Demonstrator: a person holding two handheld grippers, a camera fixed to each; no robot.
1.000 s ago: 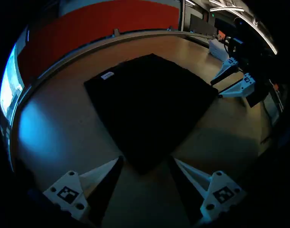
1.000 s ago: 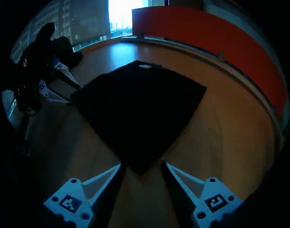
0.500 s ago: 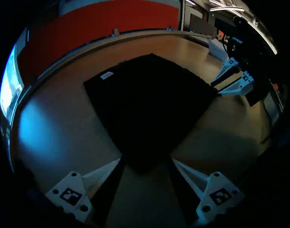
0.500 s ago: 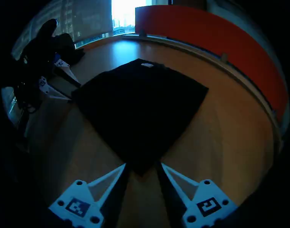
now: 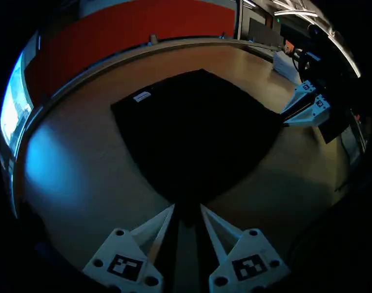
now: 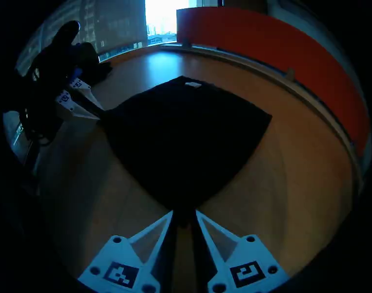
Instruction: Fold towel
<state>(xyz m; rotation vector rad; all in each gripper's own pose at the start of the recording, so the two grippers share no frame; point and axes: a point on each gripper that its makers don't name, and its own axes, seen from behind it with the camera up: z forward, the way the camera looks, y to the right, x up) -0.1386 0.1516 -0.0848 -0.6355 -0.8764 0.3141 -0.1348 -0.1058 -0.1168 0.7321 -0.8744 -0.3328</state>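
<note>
Towel [image 5: 196, 132] — dark, flat on table [image 5: 78, 161], mid-frame. Left gripper [image 5: 187, 207], right gripper [image 6: 184, 213] — bottom centre, each pinching a corner, presumably for the fold lift.

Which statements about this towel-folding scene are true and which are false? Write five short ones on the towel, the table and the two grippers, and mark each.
1. The towel is black. True.
2. The towel is bunched in a heap on the table. False: it lies spread out on the table.
3. The fingers of the left gripper pinch a towel corner. True.
4. The right gripper is wide open, far from the towel. False: its fingers pinch another corner of the towel.
5. The panel behind the table is green. False: it is red.
</note>
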